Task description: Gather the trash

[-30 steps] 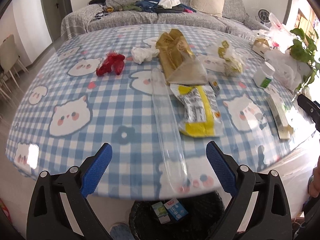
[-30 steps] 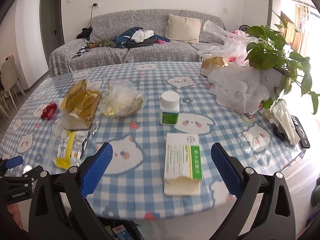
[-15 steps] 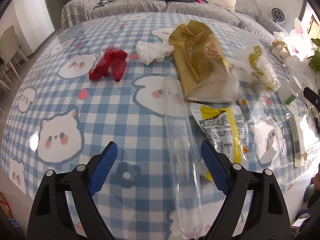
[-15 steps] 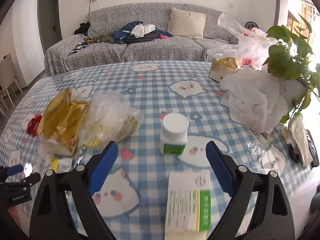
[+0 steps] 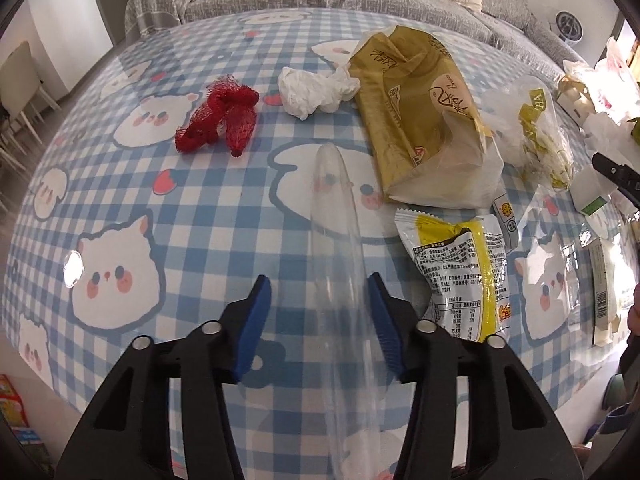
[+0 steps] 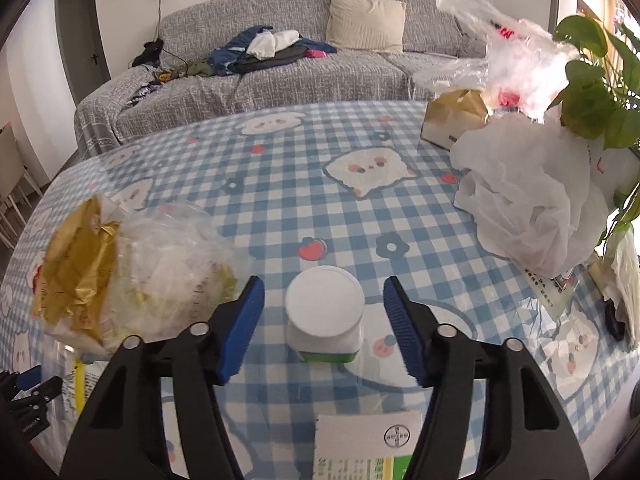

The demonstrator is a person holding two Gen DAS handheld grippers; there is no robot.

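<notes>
Left wrist view is showing the left gripper (image 5: 318, 300) straddling a clear plastic tube (image 5: 340, 264) lying on the checked table (image 5: 200, 208), jaws apart and not yet pinching it. The right gripper (image 6: 324, 304) is hanging spread around a white pill bottle (image 6: 325, 314), pads clear of it.

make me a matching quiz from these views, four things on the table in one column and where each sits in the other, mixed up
Things:
1. clear plastic tube
2. white bottle
3. red net
4. crumpled tissue

Places:
A. left of the crumpled tissue
B. between the fingers of the right gripper
C. touching the gold bag
D. between the fingers of the left gripper

Pairs: 1-D, 2-B, 3-A, 4-C
</notes>
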